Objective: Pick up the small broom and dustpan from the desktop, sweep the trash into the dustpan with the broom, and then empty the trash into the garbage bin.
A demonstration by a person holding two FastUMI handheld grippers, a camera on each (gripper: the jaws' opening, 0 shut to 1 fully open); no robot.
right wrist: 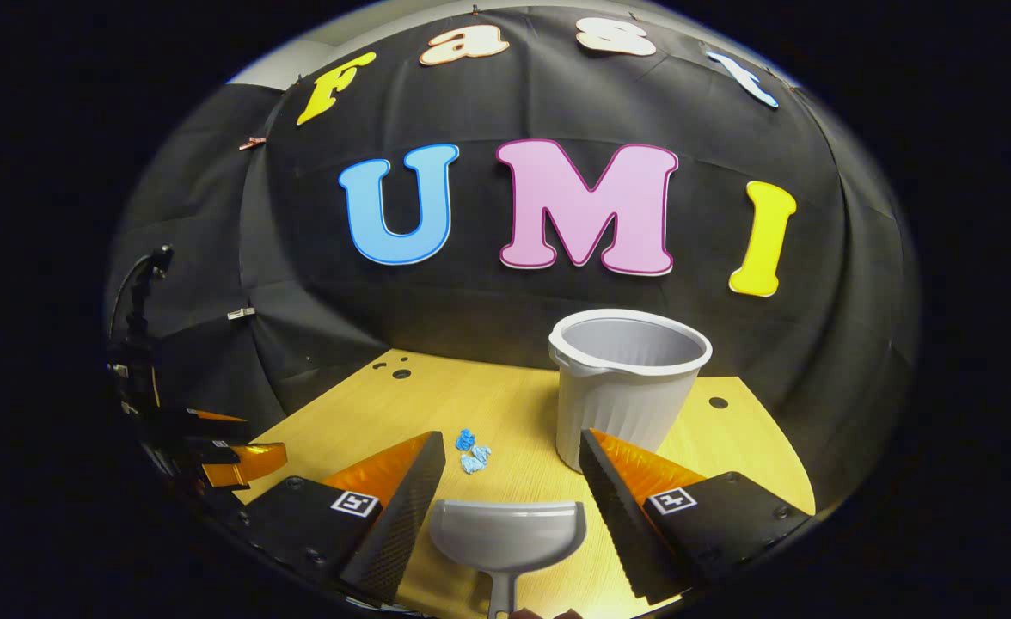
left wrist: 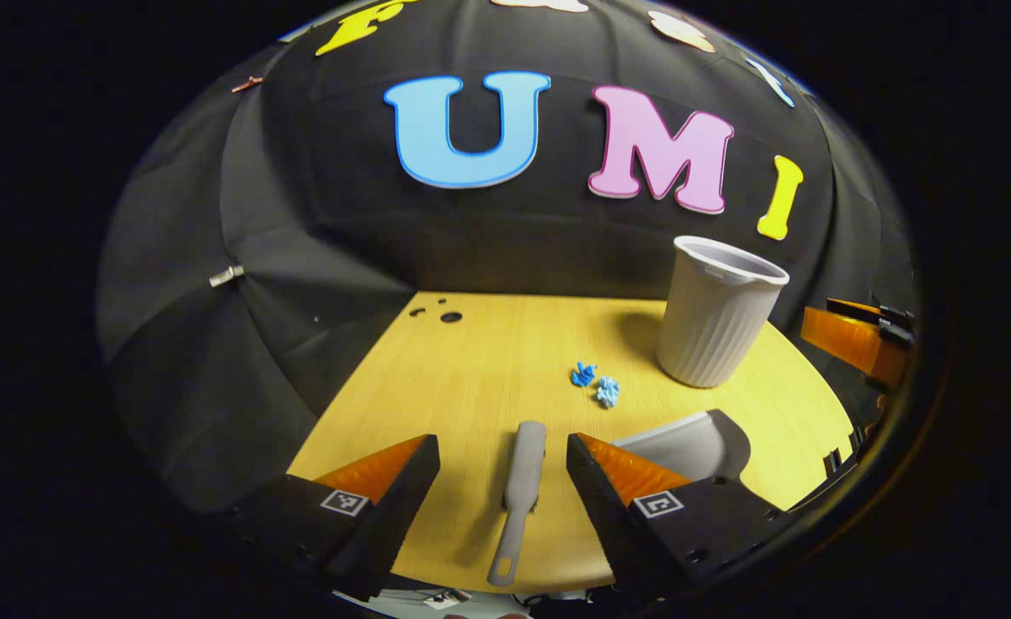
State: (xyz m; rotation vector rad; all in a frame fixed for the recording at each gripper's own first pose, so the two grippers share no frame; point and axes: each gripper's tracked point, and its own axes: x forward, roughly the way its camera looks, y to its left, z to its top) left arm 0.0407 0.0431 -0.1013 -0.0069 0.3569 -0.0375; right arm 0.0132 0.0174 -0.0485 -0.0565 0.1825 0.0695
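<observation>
**Mia:** Could you read any words on the things?

**Ben:** No. The broom [left wrist: 523, 490], the dustpan [right wrist: 507, 533] and the garbage bin [right wrist: 628, 387] were plain grey with no writing I could see. Each claw had small black-and-white square stickers on its fingers, but those were patterns, not words.

**Mia:** What were the claws doing?

**Ben:** The left claw [left wrist: 503, 481] had its fingers wide apart and held nothing. The broom lay flat on the counter [left wrist: 471, 370] in the gap between them, with its loop end toward the camera, not touching either finger. The right claw [right wrist: 512, 490] was spread wide too, and empty. The dustpan sat between its fingers, mouth pointing away and handle pointing back.

**Mia:** Where was the trash?

**Ben:** Two little blue crumpled bits [left wrist: 596, 384] lay close together, ahead of the left claw and a bit to its right. In the right gripper view they were ahead of the claw, near its left finger. The bin stood upright just past the right claw's right finger, ribbed sides, open top.

**Mia:** Was there room to move?

**Ben:** Yes. The bare wood ran ahead of the left claw up to the black cloth wall. The counter's near edge curved just under both claws.
</observation>
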